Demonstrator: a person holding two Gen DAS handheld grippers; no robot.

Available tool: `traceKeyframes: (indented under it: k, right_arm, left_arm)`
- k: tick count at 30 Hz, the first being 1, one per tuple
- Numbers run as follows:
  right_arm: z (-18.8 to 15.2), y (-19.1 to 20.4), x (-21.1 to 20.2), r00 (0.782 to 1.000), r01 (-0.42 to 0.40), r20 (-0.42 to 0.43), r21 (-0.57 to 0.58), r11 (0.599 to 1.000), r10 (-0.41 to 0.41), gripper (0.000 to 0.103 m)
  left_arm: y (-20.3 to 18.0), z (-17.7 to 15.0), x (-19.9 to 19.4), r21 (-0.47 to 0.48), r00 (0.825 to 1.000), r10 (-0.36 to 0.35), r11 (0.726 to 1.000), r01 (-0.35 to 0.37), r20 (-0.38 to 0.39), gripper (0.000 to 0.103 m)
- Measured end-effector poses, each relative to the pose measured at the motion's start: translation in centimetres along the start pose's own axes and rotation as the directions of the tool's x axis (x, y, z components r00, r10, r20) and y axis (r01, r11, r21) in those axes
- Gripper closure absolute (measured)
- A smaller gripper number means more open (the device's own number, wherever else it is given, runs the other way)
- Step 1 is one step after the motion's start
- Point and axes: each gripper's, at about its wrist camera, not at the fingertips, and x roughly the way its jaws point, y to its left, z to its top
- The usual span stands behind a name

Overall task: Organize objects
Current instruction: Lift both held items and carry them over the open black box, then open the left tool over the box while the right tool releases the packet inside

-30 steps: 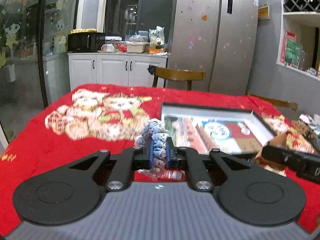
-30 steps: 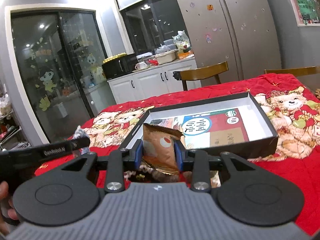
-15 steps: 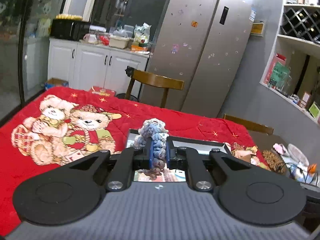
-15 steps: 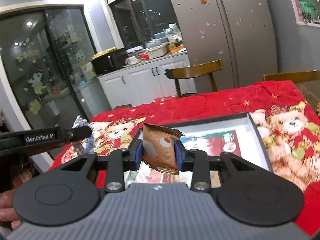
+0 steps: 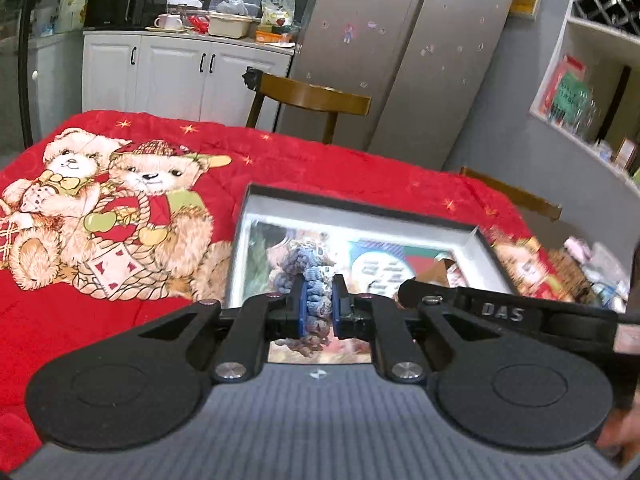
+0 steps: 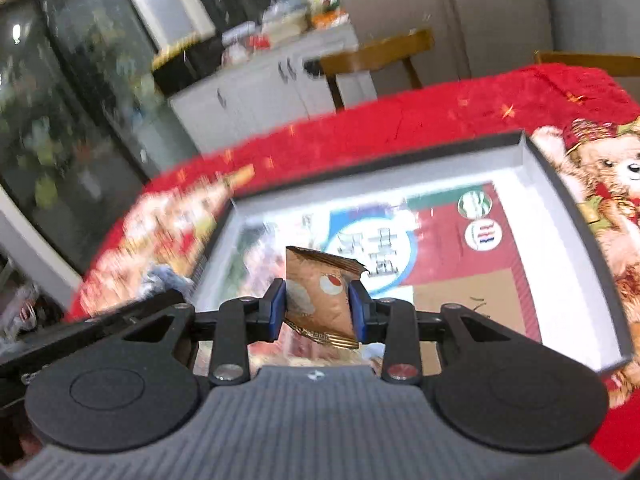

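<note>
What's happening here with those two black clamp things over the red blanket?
A person is tidying small items into a shallow box lying on the red teddy-bear blanket. The left gripper is clamped on a blue-grey knitted toy, and the right gripper is clamped on a brown snack packet. Both items are held above the open box, neither one released yet.

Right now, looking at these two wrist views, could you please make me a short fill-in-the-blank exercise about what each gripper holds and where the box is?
1. The left gripper is shut on a blue-grey ____ item.
2. The right gripper is shut on a brown snack ____.
3. The open box lies on a ____ blanket printed with teddy bears.
4. Behind the table stands a wooden ____ in front of the refrigerator.

Missing words: knitted; packet; red; chair
</note>
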Motion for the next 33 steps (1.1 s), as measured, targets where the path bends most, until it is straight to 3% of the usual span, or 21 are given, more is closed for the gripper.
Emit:
traceKeyframes:
  k: [5, 15, 33]
  right_arm:
    - [-0.4, -0.8, 1.1, 1.0, 0.011, -0.014, 0.001, 1.0, -0.01, 0.065]
    - [-0.8, 0.0, 1.4, 1.0, -0.002, -0.024, -0.049, 0.999, 0.001, 0.065]
    - [-1.5, 0.5, 1.6, 1.0, 0.0, -0.028, -0.081, 0.997, -0.003, 0.065]
  left_arm:
    - [0.3, -1.6, 1.6, 0.036, 1.0, -0.015, 0.999, 0.016, -0.027, 0.089]
    - [-1.1, -3.9, 2.5, 0.126, 0.996, 0.081, 0.988, -0.085, 0.03, 0.089]
    - [-0.6, -3.9, 3.1, 0.131, 0.99, 0.136, 0.981, -0.14, 0.044, 0.089]
